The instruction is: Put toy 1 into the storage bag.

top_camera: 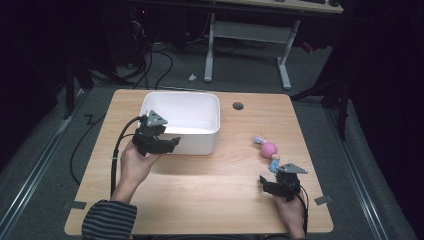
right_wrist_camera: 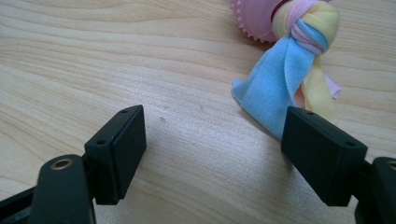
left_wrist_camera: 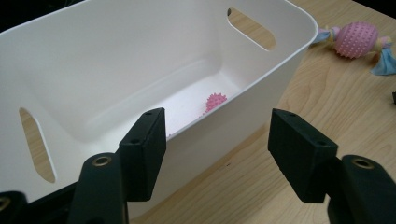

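Note:
A white plastic bin [top_camera: 200, 145] stands at the back left of the wooden table, and a small pink spiky ball [left_wrist_camera: 215, 100] lies on its floor. My left gripper [top_camera: 172, 142] hovers at the bin's near wall [left_wrist_camera: 219, 135], open, with nothing between its jaws. On the right side lies a pink nubbed toy [top_camera: 269, 148] with knotted cloth tails; the blue tail [right_wrist_camera: 273, 86] spreads toward my right gripper [top_camera: 264, 182]. That gripper rests low over the table just in front of the toy, open and holding nothing, its right pad [right_wrist_camera: 322, 149] close to the blue cloth.
The table [top_camera: 210, 195] has a round cable hole [top_camera: 238, 106] behind the bin. The bin has slot handles [left_wrist_camera: 251, 28] in its end walls. Cables trail off the table's left edge. A white desk frame [top_camera: 247, 47] stands on the floor beyond.

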A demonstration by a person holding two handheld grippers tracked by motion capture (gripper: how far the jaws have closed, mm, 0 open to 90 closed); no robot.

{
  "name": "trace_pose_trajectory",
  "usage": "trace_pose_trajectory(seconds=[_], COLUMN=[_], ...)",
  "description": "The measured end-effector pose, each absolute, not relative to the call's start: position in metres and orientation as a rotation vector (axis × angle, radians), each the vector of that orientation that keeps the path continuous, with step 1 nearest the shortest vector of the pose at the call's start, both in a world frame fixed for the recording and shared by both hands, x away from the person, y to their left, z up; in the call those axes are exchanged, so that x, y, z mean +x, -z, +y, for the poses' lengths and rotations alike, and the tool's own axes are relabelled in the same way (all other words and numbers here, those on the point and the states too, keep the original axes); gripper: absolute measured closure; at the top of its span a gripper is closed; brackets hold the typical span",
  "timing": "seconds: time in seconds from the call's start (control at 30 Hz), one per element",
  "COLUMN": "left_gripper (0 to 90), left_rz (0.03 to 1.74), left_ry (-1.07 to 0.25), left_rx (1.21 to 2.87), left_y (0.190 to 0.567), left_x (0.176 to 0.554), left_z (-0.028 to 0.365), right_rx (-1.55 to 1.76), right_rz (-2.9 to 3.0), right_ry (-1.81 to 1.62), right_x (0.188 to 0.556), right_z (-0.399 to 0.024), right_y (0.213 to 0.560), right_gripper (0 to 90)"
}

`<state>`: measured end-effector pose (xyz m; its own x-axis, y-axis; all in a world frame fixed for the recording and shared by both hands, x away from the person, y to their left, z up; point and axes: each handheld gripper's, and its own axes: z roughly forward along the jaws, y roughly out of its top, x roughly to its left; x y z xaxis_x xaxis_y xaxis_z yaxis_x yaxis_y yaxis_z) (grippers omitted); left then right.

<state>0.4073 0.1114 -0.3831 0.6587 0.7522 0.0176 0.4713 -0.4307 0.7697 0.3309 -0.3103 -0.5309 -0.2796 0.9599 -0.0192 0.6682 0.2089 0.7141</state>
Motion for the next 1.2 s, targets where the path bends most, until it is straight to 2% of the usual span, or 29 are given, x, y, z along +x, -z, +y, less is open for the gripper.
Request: trace_pose_trajectory(seconds=[1.2], left_gripper=[36.9], left_rz=[1.060], left_ry=[-0.391], left_rx=[2.053], left_y=[0.440], left_x=[0.377], left_z=[0.135], right_rx=[1.506], right_rz=[2.023], right_ry=[-0.836], right_x=[0.331], right_z=[-0.310], right_y=[0.531], right_gripper=[22.3])
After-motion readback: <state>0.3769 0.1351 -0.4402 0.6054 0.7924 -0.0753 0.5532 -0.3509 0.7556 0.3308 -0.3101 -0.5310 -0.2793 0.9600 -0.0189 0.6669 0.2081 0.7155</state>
